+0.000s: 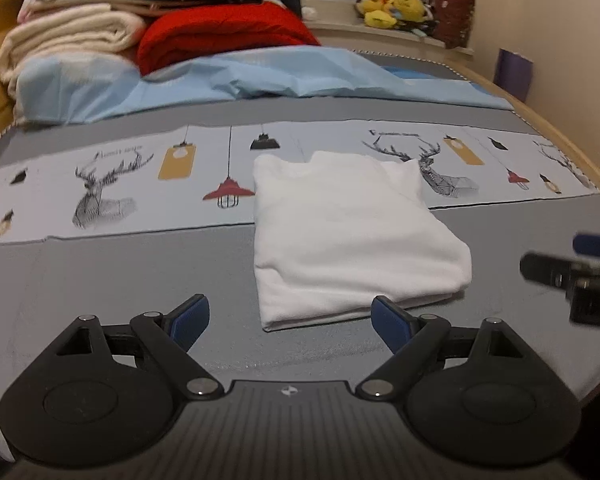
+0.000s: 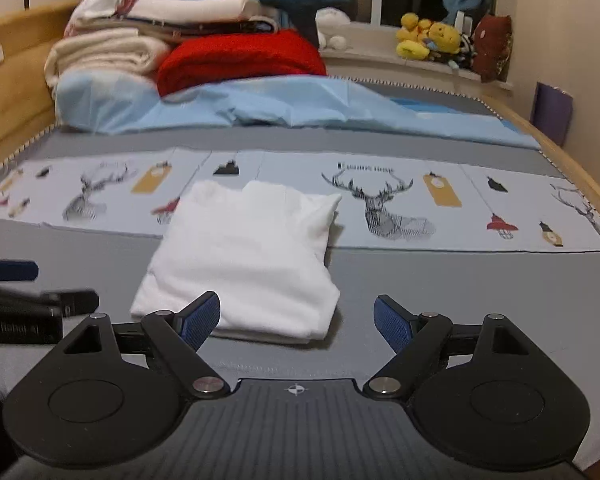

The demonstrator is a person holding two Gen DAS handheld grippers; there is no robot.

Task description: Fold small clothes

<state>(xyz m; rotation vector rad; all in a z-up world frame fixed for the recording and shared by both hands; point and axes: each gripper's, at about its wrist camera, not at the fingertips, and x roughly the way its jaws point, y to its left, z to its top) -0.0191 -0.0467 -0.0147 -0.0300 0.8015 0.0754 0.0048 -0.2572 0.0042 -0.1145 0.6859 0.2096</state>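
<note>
Plainly, the white garment (image 1: 352,236) lies folded into a thick rectangle on the grey bedspread (image 1: 120,280), its far end overlapping the printed band of deer and lamps (image 1: 100,188). Both tongs stand wide open and hold nothing. From the left gripper (image 1: 290,318) the garment sits straight ahead and slightly to the right, with its near edge just beyond the blue fingertips (image 1: 388,322). From the right gripper (image 2: 296,320) it sits ahead and to the left, its near right corner falling in the gap between the jaws. The long axis of the garment runs away from both tongs, toward the head of the bed, tilting a little to the right in the left wrist view and a little to the left in the right wrist view. So the 2 tongs flank the near short edge, the left at its left corner and the right at its right corner, and neither looks clearly closer. The garment looks close to finished; 1 more fold, end over end along that long axis, or a lift to set it aside seems the likely next move. Nothing lies between the tongs and the cloth. Well beyond it are a rumpled light blue sheet (image 2: 300,108), a red blanket (image 2: 240,60), stacked cream blankets (image 2: 104,54) and yellow soft toys (image 2: 428,40) on the window ledge.
</note>
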